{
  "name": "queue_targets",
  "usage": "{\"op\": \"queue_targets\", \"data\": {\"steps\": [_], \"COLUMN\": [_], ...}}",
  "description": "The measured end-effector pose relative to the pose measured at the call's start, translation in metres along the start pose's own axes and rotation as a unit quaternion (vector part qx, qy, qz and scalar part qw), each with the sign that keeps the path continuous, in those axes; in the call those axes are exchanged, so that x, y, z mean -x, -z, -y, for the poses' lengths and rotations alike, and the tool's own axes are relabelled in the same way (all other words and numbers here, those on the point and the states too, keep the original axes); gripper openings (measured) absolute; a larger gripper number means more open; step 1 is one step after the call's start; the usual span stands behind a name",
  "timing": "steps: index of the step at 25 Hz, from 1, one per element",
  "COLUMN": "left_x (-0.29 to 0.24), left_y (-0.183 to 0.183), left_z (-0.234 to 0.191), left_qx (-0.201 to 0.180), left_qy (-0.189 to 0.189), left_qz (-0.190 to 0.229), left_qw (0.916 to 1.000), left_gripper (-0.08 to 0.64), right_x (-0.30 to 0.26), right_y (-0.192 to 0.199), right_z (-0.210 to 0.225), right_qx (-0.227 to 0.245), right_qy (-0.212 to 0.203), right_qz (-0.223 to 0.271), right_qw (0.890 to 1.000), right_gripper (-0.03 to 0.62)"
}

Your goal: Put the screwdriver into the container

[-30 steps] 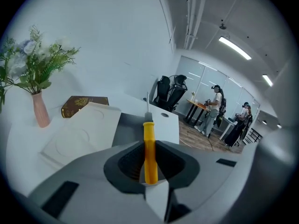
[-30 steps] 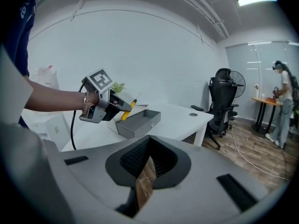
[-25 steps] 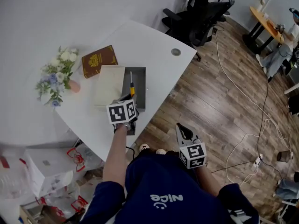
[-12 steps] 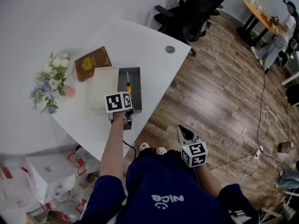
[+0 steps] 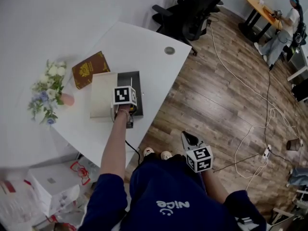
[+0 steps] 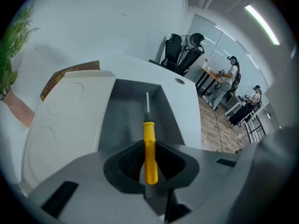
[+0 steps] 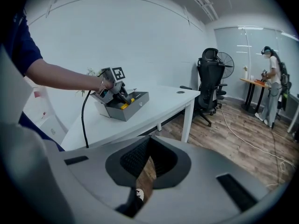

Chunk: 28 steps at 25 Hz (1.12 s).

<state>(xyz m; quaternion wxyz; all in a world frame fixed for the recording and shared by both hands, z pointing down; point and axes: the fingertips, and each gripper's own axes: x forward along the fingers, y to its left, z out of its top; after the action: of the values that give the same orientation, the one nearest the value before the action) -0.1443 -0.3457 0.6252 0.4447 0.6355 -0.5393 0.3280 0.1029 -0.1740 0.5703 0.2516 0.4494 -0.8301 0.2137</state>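
Because the left tongs [image 6: 149, 148] are clamped on the yellow handle of the screwdriver [image 6: 148, 134], with its thin shaft running on toward 12 o'clock, the tool lines up with the long axis of the grey container [image 6: 122, 120] and can go in lengthwise. It hangs tilted steeply down over the open cavity, tip first; whether the tip touches the bottom I cannot tell. A pale lid [image 6: 70, 120] lies folded out at 9 o'clock of the box, leaving the mouth free. In the head view the box sits near the tabletop [image 5: 144, 47] edge, a brown book [image 5: 90, 69] at its 10 o'clock and flowers [image 5: 45, 93] farther out at 9 o'clock. The right tongs [image 7: 142, 181] hang off the tabletop at 5 o'clock, narrowly apart and empty, floor showing between them; one hand likely suffices here. What remains, I judge, is lowering and letting go.
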Motion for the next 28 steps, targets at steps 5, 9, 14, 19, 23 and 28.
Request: {"op": "queue_targets", "data": {"steps": [5,9,14,19,23,28], "left_x": [-0.015,-0.022,-0.028,-0.029,-0.028,-0.028], "left_y": [0.003,0.006,0.007,0.005,0.007,0.004], "left_z": [-0.006,-0.003,0.002,0.001,0.001,-0.004], "left_qx": [0.026,0.024,0.017,0.029,0.024,0.017], "left_qy": [-0.001,0.003,0.001,0.005,0.0,-0.026], "left_qz": [-0.028,-0.04,-0.048,-0.045,-0.045,-0.03], "left_qw": [0.9993,0.9989,0.9987,0.9986,0.9987,0.9991], "left_gripper": [0.081,0.081,0.081,0.083,0.084,0.086], "right_x": [0.001,0.002,0.002,0.0,-0.001,0.0], "right_y": [0.004,0.006,0.004,0.003,0.0,0.0], "right_z": [0.001,0.004,0.004,0.003,0.001,0.001], "right_qx": [-0.001,-0.01,-0.015,-0.016,-0.012,-0.01], "right_qy": [0.003,0.007,0.006,0.001,-0.007,-0.01], "right_qz": [-0.007,-0.007,-0.005,-0.004,-0.003,-0.002], "right_qw": [1.0,1.0,1.0,1.0,1.0,1.0], "right_gripper": [0.021,0.021,0.021,0.021,0.021,0.021]}}
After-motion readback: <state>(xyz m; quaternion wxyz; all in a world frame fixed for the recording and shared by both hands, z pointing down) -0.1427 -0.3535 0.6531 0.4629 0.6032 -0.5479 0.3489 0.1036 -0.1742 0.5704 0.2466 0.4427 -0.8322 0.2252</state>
